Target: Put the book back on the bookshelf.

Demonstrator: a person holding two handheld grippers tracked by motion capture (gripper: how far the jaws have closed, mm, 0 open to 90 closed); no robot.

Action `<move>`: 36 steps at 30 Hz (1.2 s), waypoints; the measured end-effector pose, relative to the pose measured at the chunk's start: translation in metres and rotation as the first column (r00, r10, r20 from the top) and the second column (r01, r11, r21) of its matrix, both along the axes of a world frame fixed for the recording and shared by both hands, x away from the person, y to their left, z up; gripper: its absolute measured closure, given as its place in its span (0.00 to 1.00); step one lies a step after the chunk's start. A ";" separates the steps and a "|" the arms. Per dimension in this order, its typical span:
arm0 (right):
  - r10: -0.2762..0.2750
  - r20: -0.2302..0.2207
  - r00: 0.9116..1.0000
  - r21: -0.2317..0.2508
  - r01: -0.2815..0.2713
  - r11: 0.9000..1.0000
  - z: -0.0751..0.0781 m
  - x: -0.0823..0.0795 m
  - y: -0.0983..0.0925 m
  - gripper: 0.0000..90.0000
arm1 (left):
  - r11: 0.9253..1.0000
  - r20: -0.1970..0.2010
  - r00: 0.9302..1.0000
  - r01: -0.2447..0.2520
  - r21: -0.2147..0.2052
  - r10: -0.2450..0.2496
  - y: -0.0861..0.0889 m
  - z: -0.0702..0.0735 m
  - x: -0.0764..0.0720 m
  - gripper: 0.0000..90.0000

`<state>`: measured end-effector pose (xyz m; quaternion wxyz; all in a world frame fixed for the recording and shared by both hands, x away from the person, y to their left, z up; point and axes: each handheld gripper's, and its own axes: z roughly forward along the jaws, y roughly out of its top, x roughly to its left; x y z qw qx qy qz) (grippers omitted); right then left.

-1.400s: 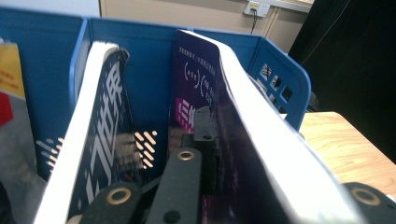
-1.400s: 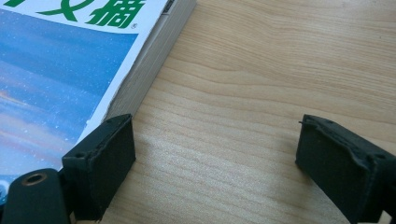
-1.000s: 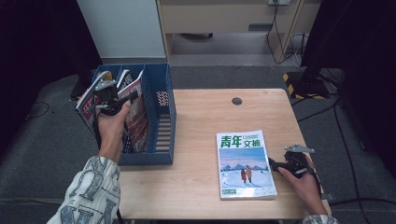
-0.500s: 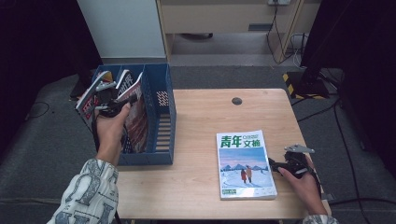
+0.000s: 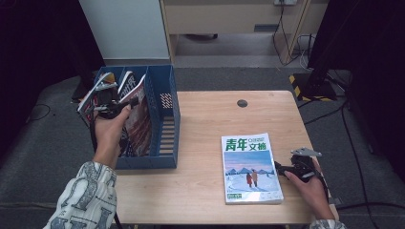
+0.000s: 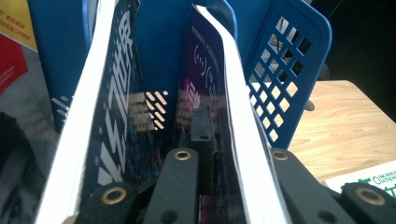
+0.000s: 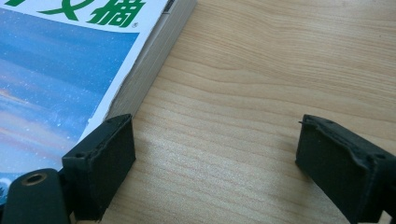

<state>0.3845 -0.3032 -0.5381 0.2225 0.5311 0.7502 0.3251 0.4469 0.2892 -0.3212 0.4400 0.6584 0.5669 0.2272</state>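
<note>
Wooden table [image 5: 205, 138], the landmark for the rest. Blue file rack [image 5: 168, 119] stands at the table's left end, upright dividers, several magazines leaning inside. Flat on the table near its right front corner lies the white-and-blue magazine [image 5: 249, 168], green title, cover up, spine away from the right hand.

Left gripper [image 5: 111, 102] is up over the rack at the table's left end, jaws nearly pressed together, pinching the top edge of a dark glossy magazine [image 6: 210, 93] standing in a rack slot. Right gripper [image 5: 292, 169] rests on the table just beside the flat magazine's right edge, jaws spread wide, nothing between them; one pad [image 7: 100, 158] sits at the page edge.

Handling guess: flat magazine looks light, thick-ish but floppy, glossy cover likely slippery. Best hold is probably the open page edge near its middle, one jaw slid under, pinching the full stack; a corner grip would likely let it droop and fan.
</note>
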 end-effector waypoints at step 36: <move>0.001 -0.001 1.000 -0.001 -0.001 1.000 0.000 0.000 0.000 0.13 | 0.998 -0.059 0.997 0.046 0.036 -0.043 0.013 0.002 -0.014 0.87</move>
